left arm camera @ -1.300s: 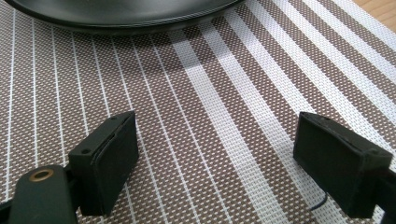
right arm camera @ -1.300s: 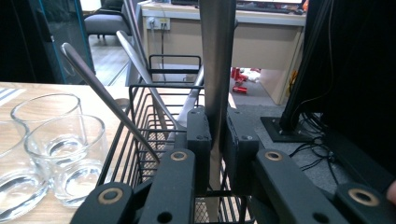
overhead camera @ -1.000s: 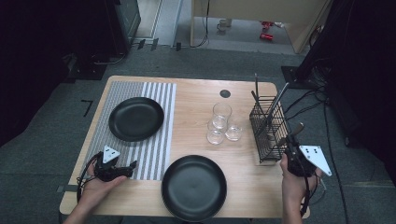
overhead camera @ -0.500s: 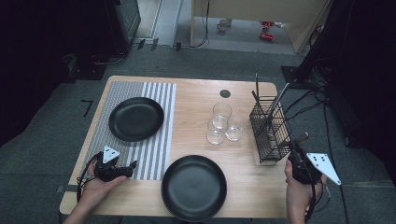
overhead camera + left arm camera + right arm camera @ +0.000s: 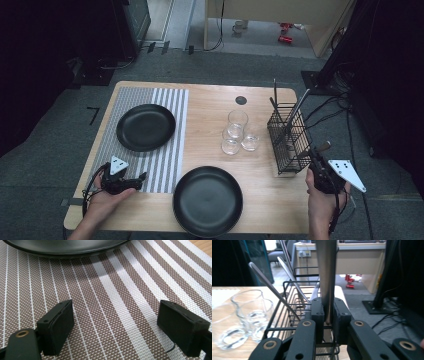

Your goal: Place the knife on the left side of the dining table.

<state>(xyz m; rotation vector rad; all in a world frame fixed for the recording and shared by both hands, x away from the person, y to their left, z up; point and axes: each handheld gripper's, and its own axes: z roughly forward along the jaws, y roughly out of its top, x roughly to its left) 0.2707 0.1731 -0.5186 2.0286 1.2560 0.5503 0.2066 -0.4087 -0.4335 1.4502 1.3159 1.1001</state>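
Right gripper (image 5: 328,312) had its fingers clamped on a metal utensil handle (image 5: 326,270) by the wire basket (image 5: 289,145); left gripper (image 5: 120,327) sat wide over the striped mat (image 5: 112,290).

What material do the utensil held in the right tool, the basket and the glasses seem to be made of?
The utensil handle looks like brushed steel: grey, with a dull sheen. The basket seems to be thin metal wire with a black coating, probably painted. The glasses look like clear glass, as the table shows through them, though clear plastic is possible.
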